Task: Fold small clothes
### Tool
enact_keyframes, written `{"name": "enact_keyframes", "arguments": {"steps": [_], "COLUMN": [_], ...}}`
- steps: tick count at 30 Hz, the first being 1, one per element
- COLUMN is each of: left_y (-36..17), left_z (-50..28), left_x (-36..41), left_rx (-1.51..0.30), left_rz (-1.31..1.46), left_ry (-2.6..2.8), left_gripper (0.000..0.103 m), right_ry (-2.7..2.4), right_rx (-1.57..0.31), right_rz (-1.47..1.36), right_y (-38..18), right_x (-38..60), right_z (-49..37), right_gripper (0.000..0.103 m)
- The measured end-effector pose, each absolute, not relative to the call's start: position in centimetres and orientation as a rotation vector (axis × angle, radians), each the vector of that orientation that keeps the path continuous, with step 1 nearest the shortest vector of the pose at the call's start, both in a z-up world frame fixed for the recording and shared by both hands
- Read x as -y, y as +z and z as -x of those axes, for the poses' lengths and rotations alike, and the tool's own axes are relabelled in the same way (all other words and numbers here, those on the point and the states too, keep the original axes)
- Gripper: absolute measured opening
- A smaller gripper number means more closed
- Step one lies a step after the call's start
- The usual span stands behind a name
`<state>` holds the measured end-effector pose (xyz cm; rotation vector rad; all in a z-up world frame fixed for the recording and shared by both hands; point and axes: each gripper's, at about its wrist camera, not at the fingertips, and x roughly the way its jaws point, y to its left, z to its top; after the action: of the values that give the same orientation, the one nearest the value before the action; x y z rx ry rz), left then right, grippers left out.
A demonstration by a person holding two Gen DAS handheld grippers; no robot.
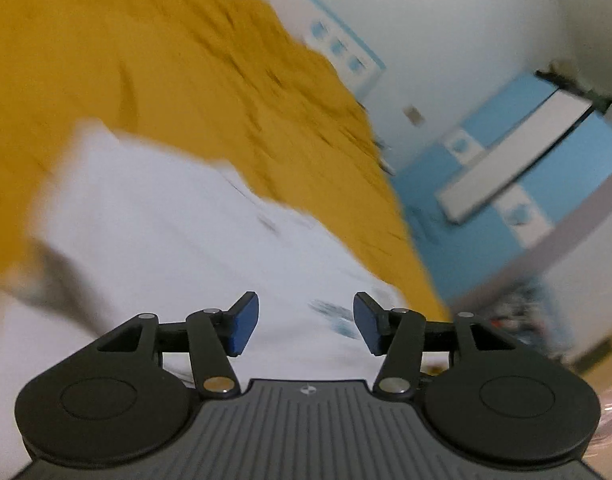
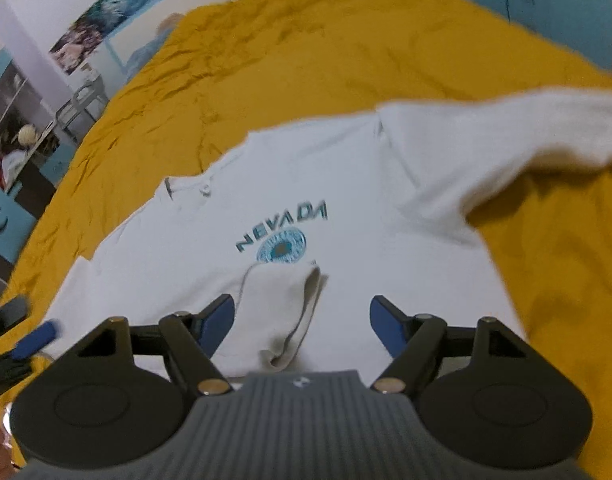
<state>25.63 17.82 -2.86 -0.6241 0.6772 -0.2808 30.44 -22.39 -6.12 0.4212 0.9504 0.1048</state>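
Both tongs, left tongs and right tongs, hang wide apart holding nothing over the white sweatshirt on the yellow bed cover, so next pinch the far sleeve near its end and lay it flat across the chest.

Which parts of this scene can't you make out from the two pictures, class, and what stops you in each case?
- Shirt hem: right wrist view, hidden behind the right gripper.
- Far sleeve: right wrist view, its end cut off by the edge.
- Shirt print: left wrist view, smeared by motion blur beside the open left gripper.
- Wall pictures: right wrist view, too small and blurred.
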Motion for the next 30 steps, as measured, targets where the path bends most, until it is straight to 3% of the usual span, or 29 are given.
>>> {"name": "enact_keyframes", "arguments": {"steps": [1,3,8,14,21,23,24,26,27,30], "left_y": [-2.5,-2.2,-3.8,-6.4,-8.7,-9.2,-9.2,-9.0,-8.8,-8.4], "left_z": [-25.1,-24.0,-23.2,-24.8,-27.5,-27.1,-27.1,-26.9,-26.6,-26.0], "left_x": [-18.8,-20.8,-22.9,-21.8,-20.0,-20.9,-21.2,-22.0,-22.5,-23.4], "left_rx": [-0.671,-0.683,-0.822,-0.876,-0.850,-0.836,-0.830,-0.810,-0.801,-0.775], "left_rz": [0.579,0.491,0.253,0.189,0.068,0.090,0.105,0.146,0.179,0.251], "left_ry": [-0.241,-0.179,-0.032,-0.032,0.023,0.028,0.028,0.036,0.027,0.026], "left_gripper": [0.062,0.062,0.062,0.062,0.062,0.053,0.043,0.016,0.011,0.010], "right_ry": [0.103,0.102,0.109,0.098,0.089,0.089,0.091,0.095,0.099,0.123], "right_rx": [-0.971,-1.000,-1.007,-1.024,-1.023,-1.019,-1.013,-1.010,-1.004,-0.970], "right_rz": [-0.446,-0.482,-0.477,-0.468,-0.423,-0.409,-0.406,-0.396,-0.387,-0.338], "right_y": [-6.7,-7.5,-8.2,-8.9,-9.0,-9.0,-8.9,-8.6,-8.4,-7.0], "right_x": [22.6,22.6,21.5,20.6,19.6,19.2,19.1,19.0,18.8,18.1], "right_z": [-30.8,-31.5,-32.4,-33.5,-34.6,-34.9,-34.9,-35.2,-35.4,-36.1], "right_gripper": [0.057,0.054,0.054,0.054,0.034,0.020,0.010,0.004,0.002,0.001]}}
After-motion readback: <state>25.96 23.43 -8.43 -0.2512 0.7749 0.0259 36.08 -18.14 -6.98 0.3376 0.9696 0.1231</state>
